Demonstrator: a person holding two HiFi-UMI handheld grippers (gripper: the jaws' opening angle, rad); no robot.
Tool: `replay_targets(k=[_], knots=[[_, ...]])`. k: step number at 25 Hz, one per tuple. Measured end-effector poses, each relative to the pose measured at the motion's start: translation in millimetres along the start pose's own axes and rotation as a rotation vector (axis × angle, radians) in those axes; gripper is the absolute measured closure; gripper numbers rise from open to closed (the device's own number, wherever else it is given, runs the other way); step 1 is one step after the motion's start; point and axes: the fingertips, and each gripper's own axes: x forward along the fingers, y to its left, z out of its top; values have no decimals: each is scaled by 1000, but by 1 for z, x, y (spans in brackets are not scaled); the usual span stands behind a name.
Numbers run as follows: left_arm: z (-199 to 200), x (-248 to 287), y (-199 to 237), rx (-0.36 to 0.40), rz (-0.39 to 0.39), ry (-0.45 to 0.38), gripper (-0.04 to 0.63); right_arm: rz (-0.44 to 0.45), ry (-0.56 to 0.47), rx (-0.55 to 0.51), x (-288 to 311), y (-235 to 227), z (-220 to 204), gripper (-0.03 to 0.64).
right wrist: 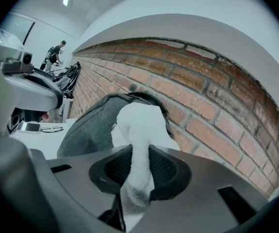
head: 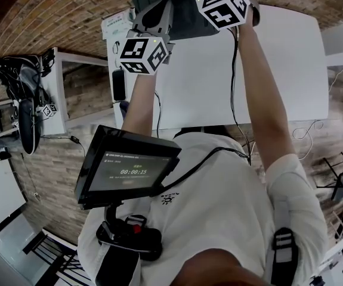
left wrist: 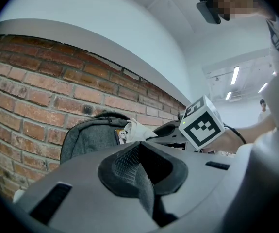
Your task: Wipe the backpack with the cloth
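— Right gripper point(right wrist: 139, 169) clamps the white cloth point(right wrist: 140, 123), which looks soft and limp. Its bunched middle seems the best hold.
— And the backpack point(right wrist: 90, 130)?
— Centre frame, before the brick wall point(right wrist: 217, 96); probably yielding fabric.

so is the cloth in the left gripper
No, the white cloth is clamped in the fingers of the right gripper.

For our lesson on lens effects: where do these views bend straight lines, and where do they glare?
Right gripper view: fisheye, the brick wall arcs, corners black, the white cloth in the jaws looks brightest. Left gripper view: same curve, ceiling lights glare. Head view: the table edges bow slightly.
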Motion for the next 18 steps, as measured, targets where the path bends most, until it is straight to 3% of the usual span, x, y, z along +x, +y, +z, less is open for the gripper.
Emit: replay_targets(k=[18], knots=[[-5, 0, -5, -11, -12, 6, 595, 25, 34, 13, 0, 18, -25, 520]])
